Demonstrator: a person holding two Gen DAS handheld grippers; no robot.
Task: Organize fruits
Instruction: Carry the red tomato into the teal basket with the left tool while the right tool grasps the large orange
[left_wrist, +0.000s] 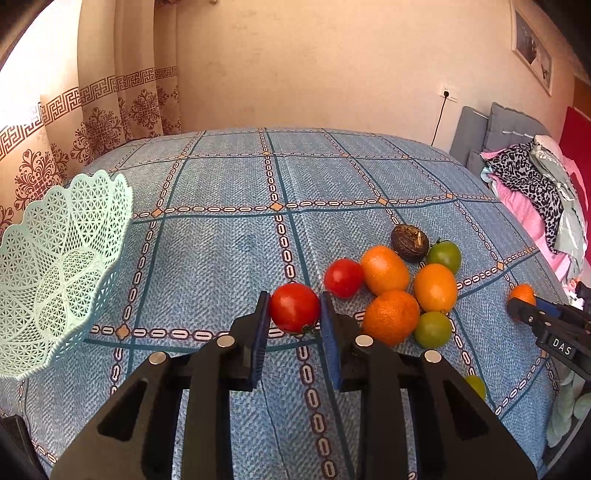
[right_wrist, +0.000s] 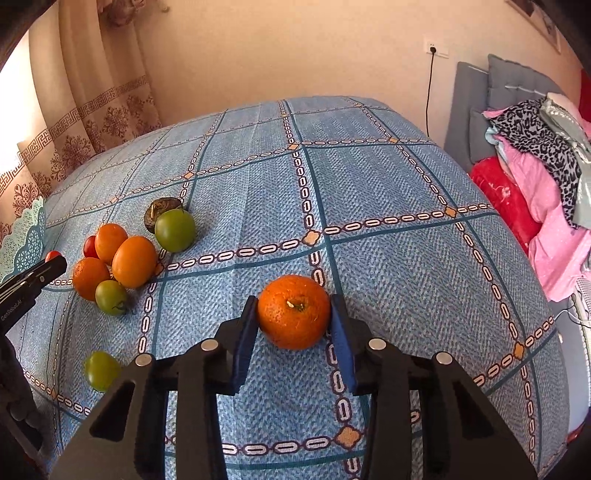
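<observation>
Since the basket (left_wrist: 55, 266) sits at 9 o'clock from the left gripper (left_wrist: 294, 310), which pinches a tomato (left_wrist: 294, 307), left is nearer; the right gripper (right_wrist: 293, 314) pinches an orange (right_wrist: 293, 312).

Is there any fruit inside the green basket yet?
No, the mint-green basket shows only its own bare lattice inside, and the fruit sits out on the blue cloth.

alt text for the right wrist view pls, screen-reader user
The right hand-held gripper brackets an orange mandarin, stem up, on a blue patterned tablecloth, its blue pads at the fruit's sides. To the left is a cluster of oranges, green tomatoes and red tomatoes; a mint lattice basket shows at the far left edge.
</observation>
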